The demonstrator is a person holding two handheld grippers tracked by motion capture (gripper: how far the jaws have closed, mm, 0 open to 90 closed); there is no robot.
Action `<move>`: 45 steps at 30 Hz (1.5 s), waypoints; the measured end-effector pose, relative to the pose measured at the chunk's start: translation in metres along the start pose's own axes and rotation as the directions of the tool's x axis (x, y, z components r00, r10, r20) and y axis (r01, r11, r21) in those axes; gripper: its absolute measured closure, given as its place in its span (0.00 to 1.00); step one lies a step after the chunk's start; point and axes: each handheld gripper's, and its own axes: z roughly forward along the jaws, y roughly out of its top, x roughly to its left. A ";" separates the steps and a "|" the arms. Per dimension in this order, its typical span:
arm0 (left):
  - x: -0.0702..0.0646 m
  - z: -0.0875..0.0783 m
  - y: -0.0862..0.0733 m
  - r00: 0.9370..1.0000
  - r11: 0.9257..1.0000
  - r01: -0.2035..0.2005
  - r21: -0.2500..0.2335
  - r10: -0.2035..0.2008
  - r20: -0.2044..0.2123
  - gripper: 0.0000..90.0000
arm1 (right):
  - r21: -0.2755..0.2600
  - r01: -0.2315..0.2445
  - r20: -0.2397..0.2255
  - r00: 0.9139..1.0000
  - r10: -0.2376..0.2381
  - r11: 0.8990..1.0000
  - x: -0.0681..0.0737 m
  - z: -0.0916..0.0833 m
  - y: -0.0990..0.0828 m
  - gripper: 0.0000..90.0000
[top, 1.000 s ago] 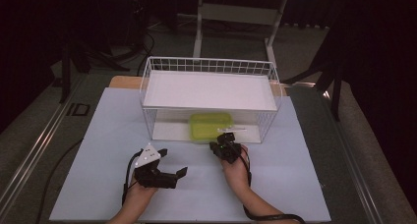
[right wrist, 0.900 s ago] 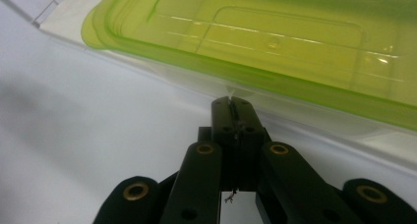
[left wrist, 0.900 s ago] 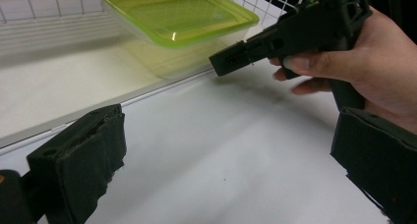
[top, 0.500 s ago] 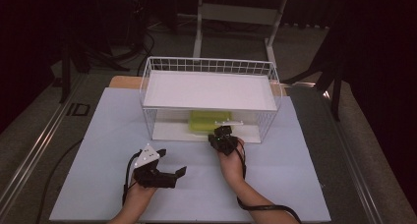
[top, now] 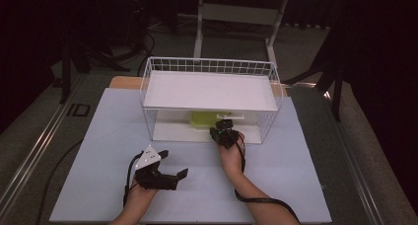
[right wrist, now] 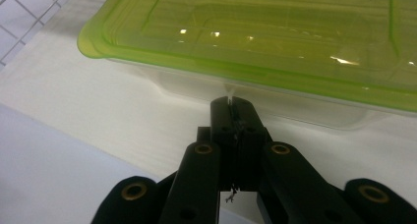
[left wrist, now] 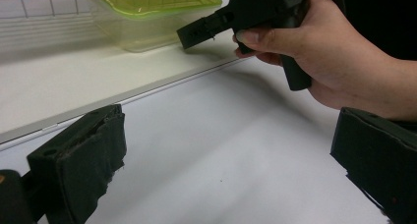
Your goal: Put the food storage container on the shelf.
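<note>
- The green-lidded container [right wrist: 275,42] sits on the lower shelf of the white wire rack [top: 209,89], under its upper tray.
- Right gripper [right wrist: 232,103], jaws pressed together, tips touching the container's clear front rim.
- Left gripper [top: 170,168] rests well clear of the rack, jaws wide apart, holding nothing.

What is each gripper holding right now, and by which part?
Nothing is held. The right gripper is shut, its tips against the clear wall of the green-lidded container. The left gripper is open above the table.
</note>
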 end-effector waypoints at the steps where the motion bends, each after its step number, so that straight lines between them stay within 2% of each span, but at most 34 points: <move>1: 0.000 0.000 0.000 1.000 1.000 0.004 0.002 -0.004 0.001 0.01 | 0.000 0.001 -0.003 1.000 -0.001 1.000 -0.001 0.001 0.001 0.98; 9: 0.000 0.000 0.000 1.000 1.000 0.007 0.006 -0.007 -0.002 0.01 | 0.004 0.004 -0.018 1.000 -0.004 1.000 -0.002 0.005 0.004 0.98; 11: 0.000 -0.001 0.000 1.000 1.000 0.005 0.005 -0.005 -0.005 0.01 | 0.004 0.008 -0.009 1.000 -0.008 1.000 -0.001 0.006 0.004 0.98; 16: 0.000 -0.001 0.000 1.000 1.000 0.001 0.003 -0.001 -0.004 0.01 | 0.006 0.003 -0.024 1.000 -0.003 1.000 0.004 0.001 0.002 0.96; 18: -0.001 0.000 0.001 1.000 1.000 -0.004 0.004 0.004 -0.005 0.01 | 0.010 -0.004 -0.023 1.000 0.005 1.000 0.009 -0.004 0.001 0.95; 19: -0.001 -0.001 0.001 1.000 1.000 -0.006 0.002 0.006 -0.005 0.01 | 0.001 0.003 -0.043 0.999 -0.003 1.000 0.010 -0.007 0.001 0.95; 24: -0.001 -0.002 0.002 1.000 1.000 -0.007 0.002 0.007 -0.008 0.01 | -0.010 0.024 -0.078 0.997 -0.025 1.000 0.014 -0.019 -0.004 0.93; 26: 0.000 -0.002 0.002 1.000 1.000 -0.002 0.000 0.002 0.001 0.01 | -0.011 0.034 -0.084 0.996 -0.034 0.999 0.017 -0.026 -0.006 0.93; 27: -0.001 -0.002 0.003 1.000 1.000 -0.007 0.002 0.007 -0.003 0.01 | -0.021 0.049 -0.078 0.996 -0.051 0.999 0.017 -0.030 -0.007 0.91; 29: -0.001 -0.002 0.003 1.000 1.000 -0.018 0.002 0.018 -0.002 0.01 | -0.026 0.049 -0.086 0.995 -0.051 0.998 0.017 -0.037 -0.007 0.90; 33: -0.001 -0.001 0.004 0.999 0.999 -0.032 0.018 0.032 -0.001 0.01 | -0.041 0.109 -0.080 0.990 -0.112 0.993 0.018 -0.052 -0.011 0.77; 35: 0.000 -0.001 0.006 1.000 1.000 -0.027 0.014 0.027 0.000 0.01 | -0.059 0.122 -0.075 0.989 -0.127 0.991 0.017 -0.059 -0.012 0.70; 36: 0.000 -0.001 0.007 0.999 0.999 -0.033 0.018 0.033 0.000 0.01 | -0.068 0.128 -0.081 0.988 -0.133 0.989 0.016 -0.062 -0.012 0.62; 38: 0.000 -0.001 0.008 0.999 0.999 -0.036 0.010 0.036 0.014 0.01 | -0.081 0.133 -0.089 0.986 -0.141 0.988 0.014 -0.067 -0.013 0.54; 39: 0.000 -0.002 0.010 0.999 0.999 -0.036 0.002 0.036 0.025 0.01 | -0.086 0.126 -0.099 0.986 -0.135 0.988 0.013 -0.069 -0.014 0.46; 40: 0.000 -0.002 0.012 0.999 0.999 -0.040 -0.001 0.040 0.028 0.01 | -0.088 0.123 -0.129 0.983 -0.134 0.988 0.011 -0.071 -0.014 0.41; 41: 0.000 -0.003 0.014 0.999 0.999 -0.041 -0.010 0.042 0.035 0.01 | -0.090 0.125 -0.160 0.978 -0.138 0.988 0.010 -0.074 -0.015 0.39; 42: 0.000 -0.003 0.014 0.999 0.999 -0.041 -0.010 0.042 0.035 0.01 | -0.090 0.125 -0.160 0.978 -0.138 0.988 0.010 -0.074 -0.015 0.39; 43: 0.001 -0.004 0.016 0.998 0.999 -0.039 -0.023 0.040 0.056 0.01 | -0.088 0.130 -0.212 0.966 -0.146 0.988 0.008 -0.078 -0.017 0.25; 44: 0.001 -0.004 0.016 0.998 0.999 -0.039 -0.023 0.040 0.056 0.01 | -0.083 0.136 -0.228 0.962 -0.152 0.987 0.007 -0.079 -0.018 0.23; 45: 0.001 -0.005 0.018 0.997 0.999 -0.046 -0.023 0.047 0.055 0.01 | -0.083 0.136 -0.228 0.962 -0.152 0.987 0.007 -0.079 -0.018 0.23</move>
